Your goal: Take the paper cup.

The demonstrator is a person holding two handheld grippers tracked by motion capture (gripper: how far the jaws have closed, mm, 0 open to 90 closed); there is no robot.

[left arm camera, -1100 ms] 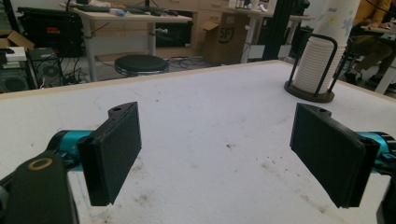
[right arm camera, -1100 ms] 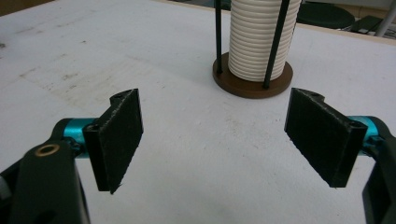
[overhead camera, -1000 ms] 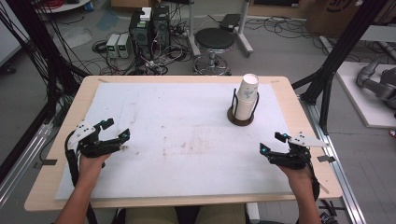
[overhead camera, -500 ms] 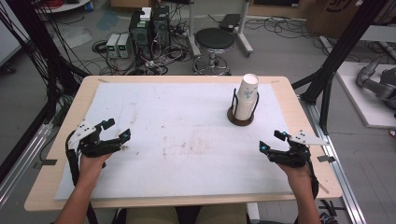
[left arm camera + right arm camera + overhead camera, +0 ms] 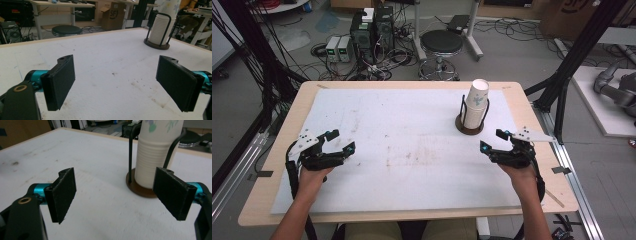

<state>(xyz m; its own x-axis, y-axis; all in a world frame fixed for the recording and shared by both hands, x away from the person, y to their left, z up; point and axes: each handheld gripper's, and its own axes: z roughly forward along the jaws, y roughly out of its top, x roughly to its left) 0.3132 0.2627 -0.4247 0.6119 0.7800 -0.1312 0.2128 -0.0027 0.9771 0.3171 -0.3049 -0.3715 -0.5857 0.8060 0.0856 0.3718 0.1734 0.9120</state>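
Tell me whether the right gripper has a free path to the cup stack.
Probably yes: the right gripper is open, aimed at the cup stack, with bare mat between. The holder's rods flank the stack.

The right gripper [image 5: 495, 140], jaws apart and empty, hovers near the cup stack [image 5: 475, 104] in its holder [image 5: 470, 127]; the left gripper [image 5: 340, 140] sits open over the white mat [image 5: 402, 125].

Only lettering I can read from here, "SF" in an oval on a brown cardboard box [image 5: 111, 15] on the floor past the worktop's far edge, left tool view, nothing else legible
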